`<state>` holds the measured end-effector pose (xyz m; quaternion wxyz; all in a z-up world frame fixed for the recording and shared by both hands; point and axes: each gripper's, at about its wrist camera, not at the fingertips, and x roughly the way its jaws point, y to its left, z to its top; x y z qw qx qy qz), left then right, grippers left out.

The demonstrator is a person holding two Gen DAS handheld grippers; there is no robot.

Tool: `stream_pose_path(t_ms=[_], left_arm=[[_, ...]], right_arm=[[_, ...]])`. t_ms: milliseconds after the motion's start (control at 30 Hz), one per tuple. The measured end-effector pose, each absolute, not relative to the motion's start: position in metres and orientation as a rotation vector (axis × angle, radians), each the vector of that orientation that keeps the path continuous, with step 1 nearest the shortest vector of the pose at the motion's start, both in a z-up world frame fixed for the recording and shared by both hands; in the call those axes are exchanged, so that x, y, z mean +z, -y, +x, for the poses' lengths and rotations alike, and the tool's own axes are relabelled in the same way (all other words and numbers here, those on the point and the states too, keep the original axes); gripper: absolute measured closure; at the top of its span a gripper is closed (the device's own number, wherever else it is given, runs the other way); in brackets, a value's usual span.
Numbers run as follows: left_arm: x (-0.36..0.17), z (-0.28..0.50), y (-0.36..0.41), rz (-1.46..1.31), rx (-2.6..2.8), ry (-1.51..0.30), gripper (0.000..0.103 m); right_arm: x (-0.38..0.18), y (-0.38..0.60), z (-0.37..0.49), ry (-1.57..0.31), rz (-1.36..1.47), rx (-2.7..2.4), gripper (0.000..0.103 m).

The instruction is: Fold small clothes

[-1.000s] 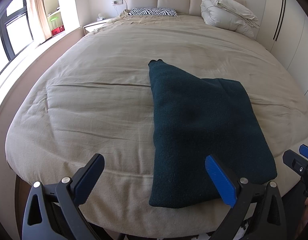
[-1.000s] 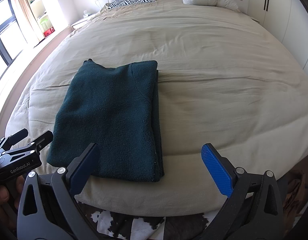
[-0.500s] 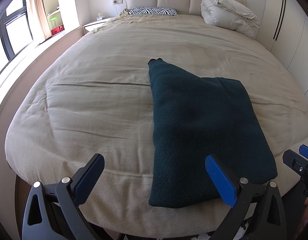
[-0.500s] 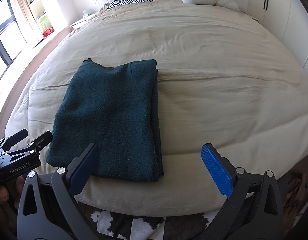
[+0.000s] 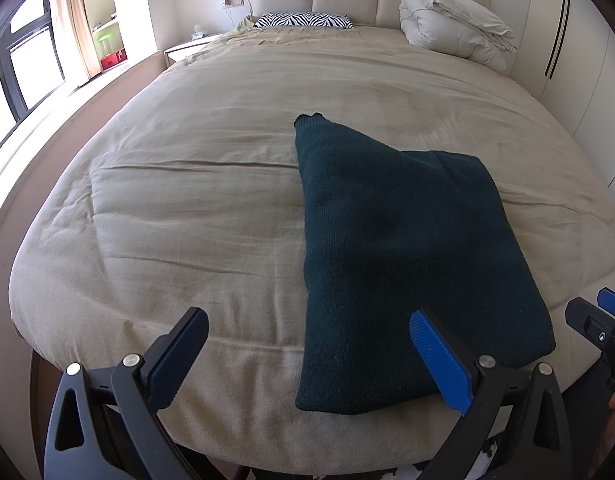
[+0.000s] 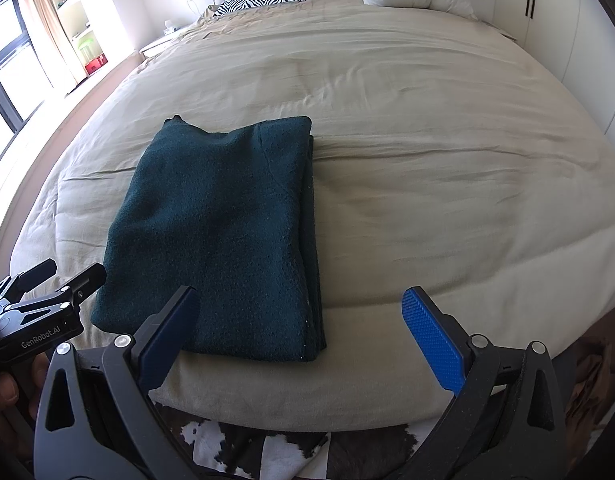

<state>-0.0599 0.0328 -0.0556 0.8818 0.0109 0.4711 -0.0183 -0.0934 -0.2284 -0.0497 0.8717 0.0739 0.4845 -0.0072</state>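
Both my left gripper [image 5: 307,356] and right gripper [image 6: 307,332] gape empty at the bed's [image 6: 427,184] near edge, the folded sweater [image 6: 219,232] (long axis running toward the headboard) lying just ahead between them.

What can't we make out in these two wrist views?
- Layers inside the folded dark green sweater: both views, hidden under its own top layer.
- Cowhide rug: right wrist view, cut off by the bed and frame edge.
- Shelf contents: left wrist view, too small.
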Motion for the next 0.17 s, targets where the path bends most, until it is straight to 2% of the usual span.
stream_pose_path(t_ms=[167], left_arm=[[-0.0556, -0.0598, -0.0336, 0.031, -0.047, -0.973, 0.0]], right_arm=[[-0.0501, 0.2287, -0.0938, -1.013, 0.157, -0.016, 0.0]])
